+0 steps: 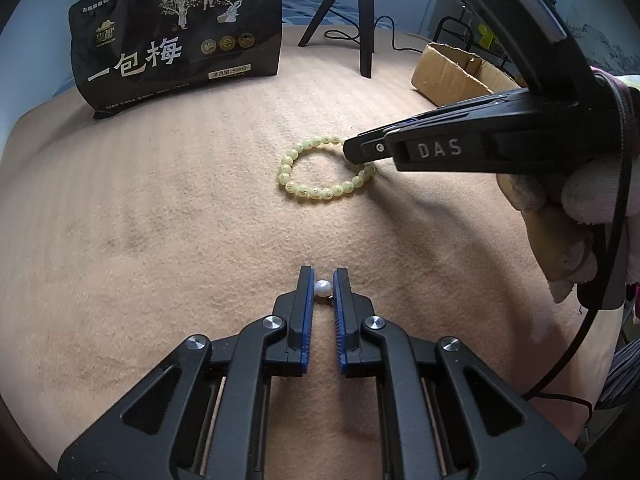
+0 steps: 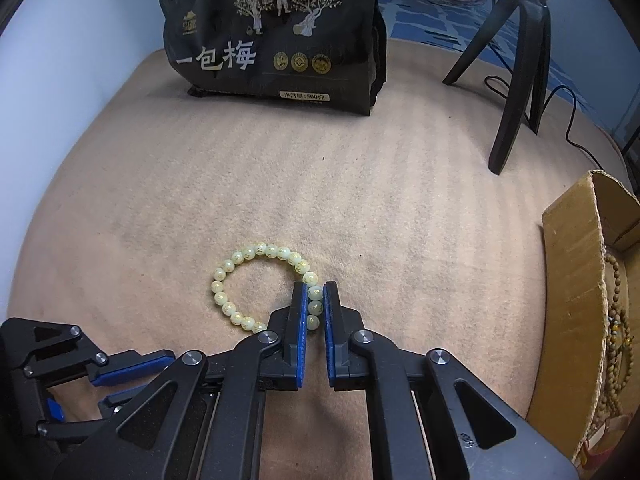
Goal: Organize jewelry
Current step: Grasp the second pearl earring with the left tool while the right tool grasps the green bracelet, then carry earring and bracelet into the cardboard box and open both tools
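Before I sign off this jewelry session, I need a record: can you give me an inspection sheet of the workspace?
Surface: tan blanket, faintly ribbed.
Job's things: pale bead bracelet lying flat; pearl earring; cardboard box holding brown bead strands.
Clutter: black snack bag standing at the back.
Grippers: left gripper straddles the pearl earring, grip unclear; right gripper straddles the bracelet's beads, grip unclear.
Cables: black cable near tripod.
Surroundings: pale wall on the left, blue patterned fabric behind.
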Available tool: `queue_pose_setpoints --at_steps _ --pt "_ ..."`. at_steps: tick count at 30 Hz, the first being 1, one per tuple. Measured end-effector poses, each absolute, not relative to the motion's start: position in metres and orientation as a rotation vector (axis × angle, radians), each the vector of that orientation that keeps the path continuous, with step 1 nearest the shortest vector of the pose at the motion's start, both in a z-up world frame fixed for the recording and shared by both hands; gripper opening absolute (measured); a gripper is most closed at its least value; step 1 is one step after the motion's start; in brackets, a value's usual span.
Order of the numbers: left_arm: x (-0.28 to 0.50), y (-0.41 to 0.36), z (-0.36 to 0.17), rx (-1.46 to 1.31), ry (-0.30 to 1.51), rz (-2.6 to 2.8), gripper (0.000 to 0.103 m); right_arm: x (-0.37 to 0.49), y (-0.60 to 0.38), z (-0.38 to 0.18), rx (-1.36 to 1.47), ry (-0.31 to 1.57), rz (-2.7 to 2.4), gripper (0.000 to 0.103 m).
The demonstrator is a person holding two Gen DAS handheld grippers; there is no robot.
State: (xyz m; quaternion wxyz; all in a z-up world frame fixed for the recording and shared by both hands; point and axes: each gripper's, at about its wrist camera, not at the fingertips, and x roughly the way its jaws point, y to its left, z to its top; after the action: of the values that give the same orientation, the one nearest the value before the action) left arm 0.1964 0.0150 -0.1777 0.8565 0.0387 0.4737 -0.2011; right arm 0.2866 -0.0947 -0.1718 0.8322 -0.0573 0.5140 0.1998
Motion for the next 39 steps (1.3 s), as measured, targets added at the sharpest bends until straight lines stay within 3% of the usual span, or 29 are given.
queue_pose_setpoints --at_steps 14,39 --pt "0.189 0.011 -0.166 0.101 0.982 -0.381 0.008 0.28 -0.121 -0.149 -0.038 1.039 0.412 0.006" --pt "0.172 -0.033 -0.085 0.065 0.828 -0.423 0.008 0.225 -0.183 -0.063 -0.016 0.877 0.394 0.006"
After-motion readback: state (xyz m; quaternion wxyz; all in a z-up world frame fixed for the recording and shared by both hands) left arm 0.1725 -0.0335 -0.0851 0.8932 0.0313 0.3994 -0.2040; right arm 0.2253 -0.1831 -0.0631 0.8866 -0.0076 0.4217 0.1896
